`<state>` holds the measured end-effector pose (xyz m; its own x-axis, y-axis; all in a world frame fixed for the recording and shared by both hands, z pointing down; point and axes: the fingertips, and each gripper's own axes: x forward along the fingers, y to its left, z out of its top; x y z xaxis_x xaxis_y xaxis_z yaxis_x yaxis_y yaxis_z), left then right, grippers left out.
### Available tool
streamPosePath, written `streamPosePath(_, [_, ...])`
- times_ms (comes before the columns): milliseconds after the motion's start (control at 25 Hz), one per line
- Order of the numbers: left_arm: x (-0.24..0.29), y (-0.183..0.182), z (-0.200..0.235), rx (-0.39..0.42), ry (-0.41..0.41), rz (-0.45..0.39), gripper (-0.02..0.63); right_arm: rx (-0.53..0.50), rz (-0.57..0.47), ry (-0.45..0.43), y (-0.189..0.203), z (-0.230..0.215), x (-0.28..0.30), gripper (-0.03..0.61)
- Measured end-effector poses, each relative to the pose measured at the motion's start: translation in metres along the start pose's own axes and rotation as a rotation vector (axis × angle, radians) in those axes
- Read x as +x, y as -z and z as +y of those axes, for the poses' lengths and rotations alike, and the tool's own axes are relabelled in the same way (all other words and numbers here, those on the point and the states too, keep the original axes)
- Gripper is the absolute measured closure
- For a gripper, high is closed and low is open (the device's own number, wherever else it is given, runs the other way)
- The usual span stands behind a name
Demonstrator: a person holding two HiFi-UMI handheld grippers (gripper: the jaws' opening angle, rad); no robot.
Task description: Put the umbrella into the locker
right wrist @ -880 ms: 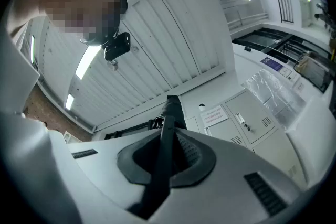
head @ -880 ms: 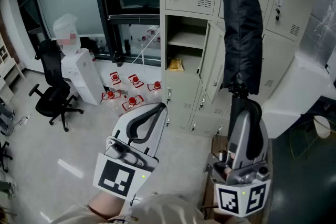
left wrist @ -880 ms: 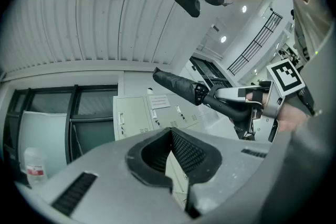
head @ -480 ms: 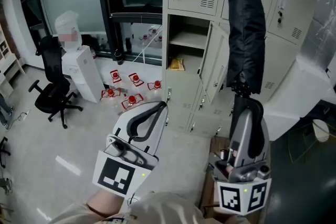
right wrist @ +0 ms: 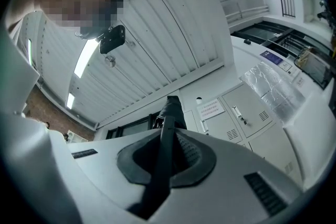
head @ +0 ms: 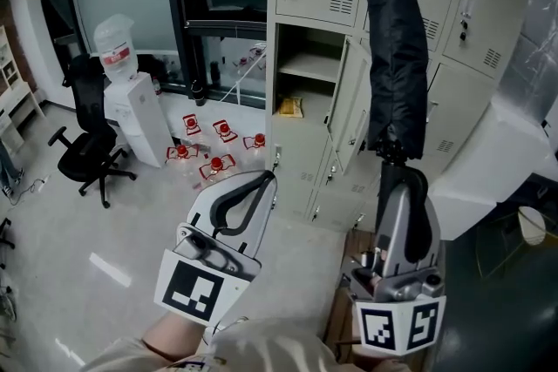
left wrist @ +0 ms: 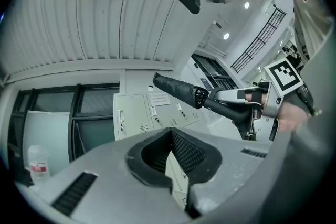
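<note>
Fingers (right wrist: 226, 181) of right gripper (head: 397, 174) clamp upright umbrella (head: 397, 48); left gripper (head: 267, 179) apparently closed, empty.

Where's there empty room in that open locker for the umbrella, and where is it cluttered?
The open locker looks bare above its shelf. Below the shelf, a yellowish packet sits on the left, with space beside it toward the door. The floor left of the lockers is crowded with red-capped bottles. The umbrella is in the right tool.
</note>
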<state>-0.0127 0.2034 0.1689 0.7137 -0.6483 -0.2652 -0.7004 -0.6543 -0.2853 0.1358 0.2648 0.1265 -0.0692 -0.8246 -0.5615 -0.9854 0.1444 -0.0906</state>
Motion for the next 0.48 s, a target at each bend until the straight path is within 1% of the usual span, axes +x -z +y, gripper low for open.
streamPosePath(200, [0.002,0.006,-0.015,0.007,-0.012,0.010,0.606,0.012,0.026,-0.008,0.007,-0.015,-0.011,0.557])
streamPosePath(480, [0.009,0.014,-0.029,0.009,-0.019,0.017,0.606,0.015,0.069,-0.036,0.020,-0.024,-0.015,0.557])
